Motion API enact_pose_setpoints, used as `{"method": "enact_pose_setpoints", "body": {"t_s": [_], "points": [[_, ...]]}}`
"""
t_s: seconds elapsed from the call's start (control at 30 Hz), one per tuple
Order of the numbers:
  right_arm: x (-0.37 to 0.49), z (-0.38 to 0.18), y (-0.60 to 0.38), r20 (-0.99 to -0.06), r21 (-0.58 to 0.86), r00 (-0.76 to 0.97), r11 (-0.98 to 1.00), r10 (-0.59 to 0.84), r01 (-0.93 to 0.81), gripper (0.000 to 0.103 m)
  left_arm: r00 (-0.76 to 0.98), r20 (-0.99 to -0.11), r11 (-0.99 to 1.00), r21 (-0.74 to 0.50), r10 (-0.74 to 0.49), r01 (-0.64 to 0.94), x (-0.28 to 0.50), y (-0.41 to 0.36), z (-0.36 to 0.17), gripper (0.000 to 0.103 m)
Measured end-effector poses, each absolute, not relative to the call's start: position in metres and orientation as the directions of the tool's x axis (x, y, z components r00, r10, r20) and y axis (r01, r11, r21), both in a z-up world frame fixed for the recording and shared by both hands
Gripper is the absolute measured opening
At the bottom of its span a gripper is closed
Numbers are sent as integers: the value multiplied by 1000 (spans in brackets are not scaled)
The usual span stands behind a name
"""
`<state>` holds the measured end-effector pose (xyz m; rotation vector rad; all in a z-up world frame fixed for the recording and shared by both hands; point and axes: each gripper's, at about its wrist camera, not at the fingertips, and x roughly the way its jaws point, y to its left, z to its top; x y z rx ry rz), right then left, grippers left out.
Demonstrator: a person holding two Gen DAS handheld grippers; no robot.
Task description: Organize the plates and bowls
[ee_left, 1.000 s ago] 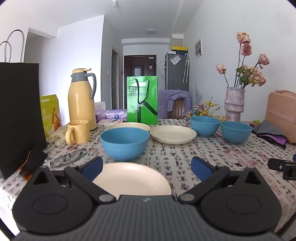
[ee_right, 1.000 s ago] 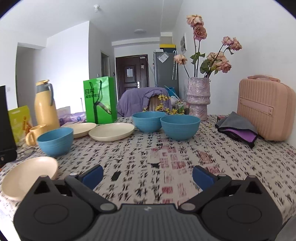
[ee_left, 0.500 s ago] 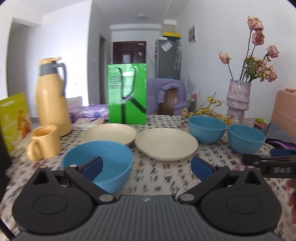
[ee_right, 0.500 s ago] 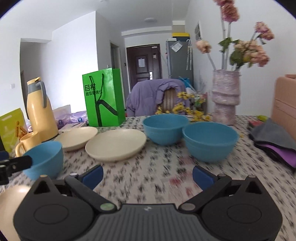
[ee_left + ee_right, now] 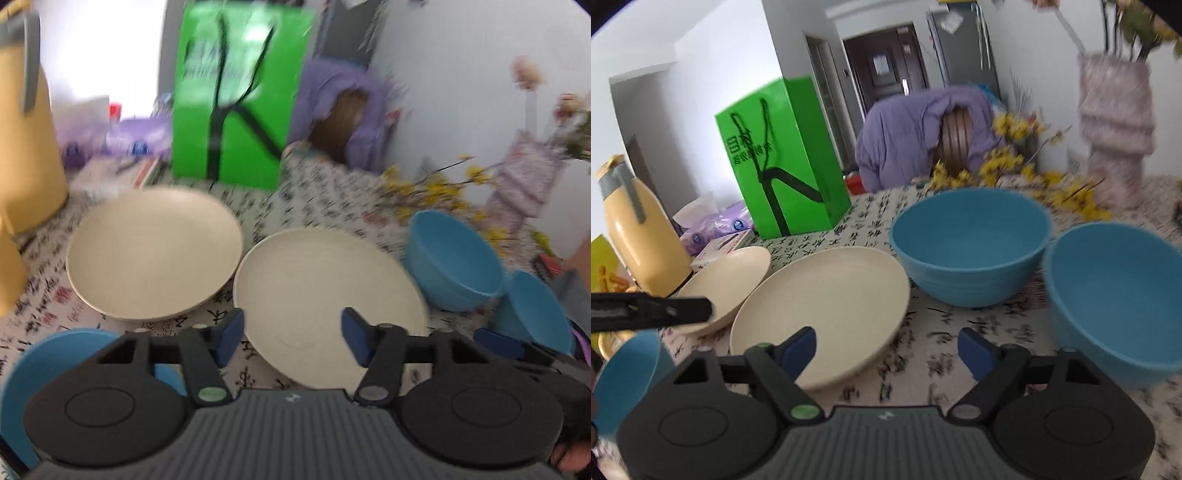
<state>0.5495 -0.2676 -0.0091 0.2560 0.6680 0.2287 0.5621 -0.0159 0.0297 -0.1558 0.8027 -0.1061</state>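
Two cream plates lie side by side on the patterned tablecloth: a left plate [image 5: 153, 251] [image 5: 726, 284] and a right plate [image 5: 325, 295] [image 5: 823, 310]. Two blue bowls [image 5: 456, 262] [image 5: 532, 314] stand to their right, also in the right wrist view [image 5: 971, 251] [image 5: 1115, 299]. A third blue bowl [image 5: 48, 365] [image 5: 624, 369] sits near left. My left gripper [image 5: 291, 338] is open, its jaws over the near edge of the right plate. My right gripper [image 5: 886, 349] is open and empty, above the cloth between that plate and the bowls.
A green paper bag [image 5: 236, 99] stands behind the plates. A yellow thermos [image 5: 22, 122] and a yellow mug are at the left. A vase with flowers [image 5: 1115, 122] and yellow sprigs stand at back right. A chair with a purple jacket [image 5: 923, 129] is beyond the table.
Both grippers have moved forward over the table toward the plates and bowls. The near cream plate has dropped out of view. Both stay open, the jaws somewhat narrower.
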Motion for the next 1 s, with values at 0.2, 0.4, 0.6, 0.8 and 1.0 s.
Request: {"method": "enact_pose_setpoints", "body": {"t_s": [0.2, 0.4, 0.6, 0.8, 1.0], "points": [[581, -31, -263, -617, 357, 729, 931, 296, -75, 48, 632, -773, 996, -85, -58, -12, 602, -28, 2, 51], [591, -40, -258, -629, 349, 718, 934, 298, -81, 24, 622, -782, 999, -48, -37, -1, 618, -37, -5, 40], [592, -41, -256, -644, 330, 708, 940, 290, -86, 14, 606, -792, 998, -64, -68, 29, 615, -43, -11, 8], [563, -38, -267, -655, 323, 687, 939, 313, -119, 7, 631, -767, 993, -111, -117, 50, 592, -42, 11, 7], [502, -35, -295, -666, 327, 682, 940, 301, -96, 7, 665, -733, 984, -36, -144, 174, 540, -62, 21, 23]]}}
